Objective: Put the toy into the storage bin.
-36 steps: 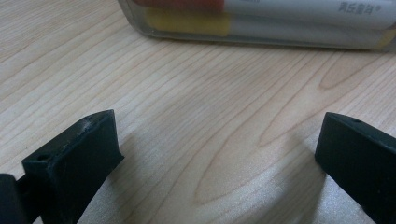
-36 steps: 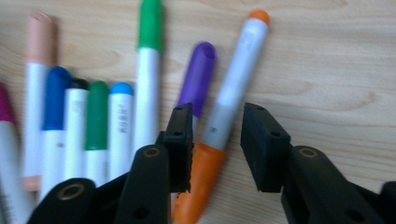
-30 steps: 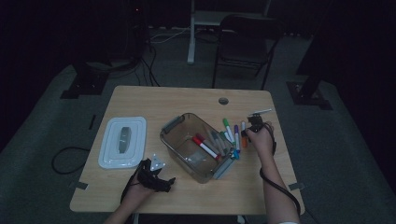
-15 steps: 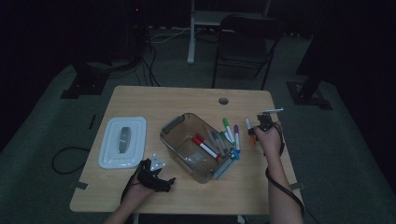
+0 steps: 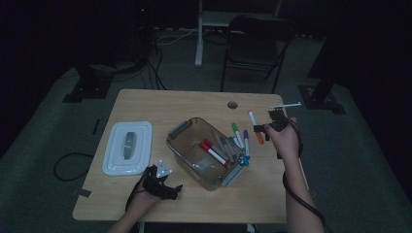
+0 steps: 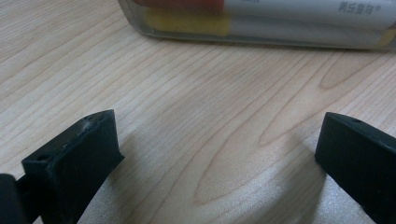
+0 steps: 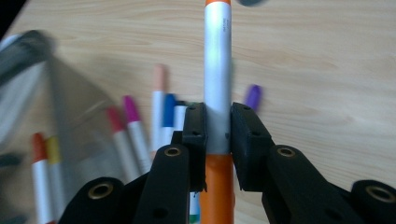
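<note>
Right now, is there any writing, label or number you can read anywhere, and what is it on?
Orange-capped marker held in the right gripper: a small line of print runs along the barrel, too small to read.
White marker inside the clear bin: grey printed characters, blurred, not readable.
No other writing can be read.

Small grey print on white marker (image 6: 327, 11) inside clear bin (image 6: 154, 29): characters too blurred to read.
</note>
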`<state>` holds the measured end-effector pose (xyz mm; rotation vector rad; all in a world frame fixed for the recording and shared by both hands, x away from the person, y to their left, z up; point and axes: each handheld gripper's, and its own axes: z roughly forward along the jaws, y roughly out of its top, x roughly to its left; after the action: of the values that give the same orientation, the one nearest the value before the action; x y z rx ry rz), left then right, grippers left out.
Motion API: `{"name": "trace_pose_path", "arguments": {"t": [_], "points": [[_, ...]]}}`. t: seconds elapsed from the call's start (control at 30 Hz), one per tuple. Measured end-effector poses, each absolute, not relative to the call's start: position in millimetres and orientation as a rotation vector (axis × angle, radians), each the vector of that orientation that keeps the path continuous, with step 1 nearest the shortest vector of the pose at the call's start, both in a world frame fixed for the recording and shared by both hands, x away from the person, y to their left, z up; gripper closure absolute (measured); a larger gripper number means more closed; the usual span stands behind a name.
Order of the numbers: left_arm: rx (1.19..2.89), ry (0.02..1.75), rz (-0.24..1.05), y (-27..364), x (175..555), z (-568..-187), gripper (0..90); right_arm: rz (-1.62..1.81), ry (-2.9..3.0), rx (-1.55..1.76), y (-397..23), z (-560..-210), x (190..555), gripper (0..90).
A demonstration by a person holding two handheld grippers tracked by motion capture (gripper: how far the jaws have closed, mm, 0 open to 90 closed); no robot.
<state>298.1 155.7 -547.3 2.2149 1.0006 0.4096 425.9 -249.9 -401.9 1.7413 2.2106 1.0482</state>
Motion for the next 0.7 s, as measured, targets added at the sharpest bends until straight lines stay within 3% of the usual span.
{"name": "trace_pose_path", "arguments": {"t": [0.33, 0.7], "points": [[2.219, 0.998, 0.411, 156, 298, -547, 0.6, 1.166, 2.396, 1.49, -192, -370, 403, 76.9], [2.219, 0.998, 0.411, 156, 298, -547, 0.6, 1.152, 2.622, 1.306, -129, -376, 394, 76.8]]}}
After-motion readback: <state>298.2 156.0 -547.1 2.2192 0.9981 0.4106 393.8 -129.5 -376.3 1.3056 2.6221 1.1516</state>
